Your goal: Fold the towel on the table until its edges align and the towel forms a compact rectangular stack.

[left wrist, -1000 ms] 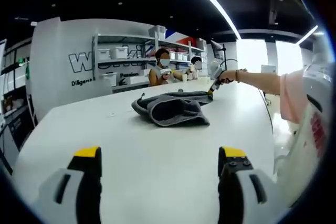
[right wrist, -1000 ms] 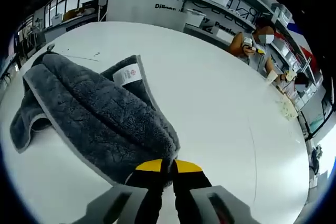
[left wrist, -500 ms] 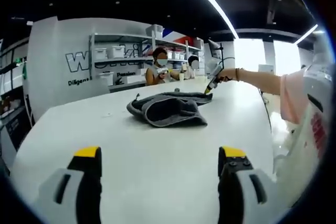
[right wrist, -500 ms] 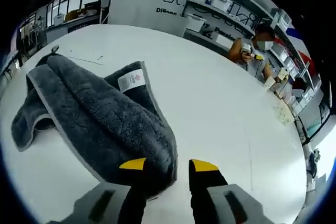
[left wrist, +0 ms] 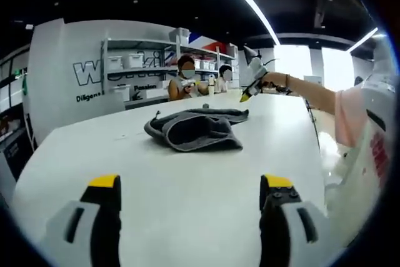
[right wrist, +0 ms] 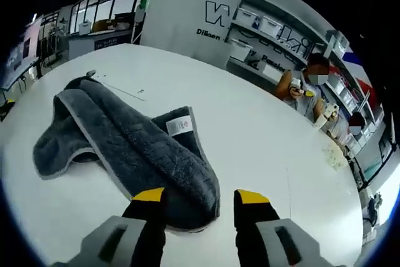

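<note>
Desk: the white desk [left wrist: 187, 217] carried the towel near its middle; two seated people [right wrist: 306, 89] sat at its far edge.
Towel: the grey towel [right wrist: 131, 154] lay in a loose, rumpled heap, partly doubled over, white label [right wrist: 179, 126] up, edges not aligned.
Right gripper: the right gripper [right wrist: 200, 201] hung just above the towel's near end, jaws spread apart and holding nothing; in the left gripper view it [left wrist: 251, 85] was raised beyond the towel [left wrist: 194, 130].
Left gripper: the left gripper [left wrist: 190, 186] was wide open and empty, well apart from the towel.
Risk: judged from the bunched layers, a pinch here could catch several plies at once and drag the heap instead of opening a clean fold.
Hidden: the towel's underside and true corners were buried in the folds; the label print was too small to read.
</note>
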Tool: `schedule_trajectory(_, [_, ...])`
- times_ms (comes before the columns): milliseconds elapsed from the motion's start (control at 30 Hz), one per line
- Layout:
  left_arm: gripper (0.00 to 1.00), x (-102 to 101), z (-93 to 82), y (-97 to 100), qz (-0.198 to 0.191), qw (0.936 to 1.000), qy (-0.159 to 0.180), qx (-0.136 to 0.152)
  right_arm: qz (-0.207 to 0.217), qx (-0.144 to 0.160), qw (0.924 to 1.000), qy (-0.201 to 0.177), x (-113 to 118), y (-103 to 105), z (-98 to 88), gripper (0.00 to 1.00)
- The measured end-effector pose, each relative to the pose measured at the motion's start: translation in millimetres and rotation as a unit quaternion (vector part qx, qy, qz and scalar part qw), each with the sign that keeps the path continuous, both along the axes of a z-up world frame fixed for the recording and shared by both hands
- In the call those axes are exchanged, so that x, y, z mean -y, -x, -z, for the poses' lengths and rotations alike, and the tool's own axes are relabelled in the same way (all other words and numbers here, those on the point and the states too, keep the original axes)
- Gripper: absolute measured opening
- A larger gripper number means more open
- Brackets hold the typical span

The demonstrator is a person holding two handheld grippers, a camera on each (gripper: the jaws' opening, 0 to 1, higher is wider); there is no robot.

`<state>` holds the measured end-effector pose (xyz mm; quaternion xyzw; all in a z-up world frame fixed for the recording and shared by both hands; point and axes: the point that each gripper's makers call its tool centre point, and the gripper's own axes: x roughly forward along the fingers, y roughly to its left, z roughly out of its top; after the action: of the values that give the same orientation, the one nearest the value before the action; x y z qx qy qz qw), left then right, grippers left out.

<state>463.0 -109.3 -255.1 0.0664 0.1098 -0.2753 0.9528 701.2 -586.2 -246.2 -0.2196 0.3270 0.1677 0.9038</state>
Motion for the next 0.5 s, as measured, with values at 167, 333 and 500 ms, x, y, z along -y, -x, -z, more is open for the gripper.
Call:
schedule_trajectory(167, [0.97, -0.6, -0.4, -0.5, -0.001, 1.0000, 0.000, 0.000, -0.015, 0.003, 0.9997, -0.019, -9.7, 8.7, -5.7, 0.54])
schedule_trajectory(333, [0.97, -3.3, -0.9, -0.8, -0.006, 1.0000, 0.001, 0.000, -0.031, 0.014, 0.9988, -0.036, -23.7, 25.1, -11.6, 0.67])
schedule_trajectory(500, [0.97, -2.1, -0.6, -0.9, -0.005, 1.0000, -0.001, -0.002, -0.056, 0.027, 0.9973, -0.040, -39.3, 43.3, -15.8, 0.75])
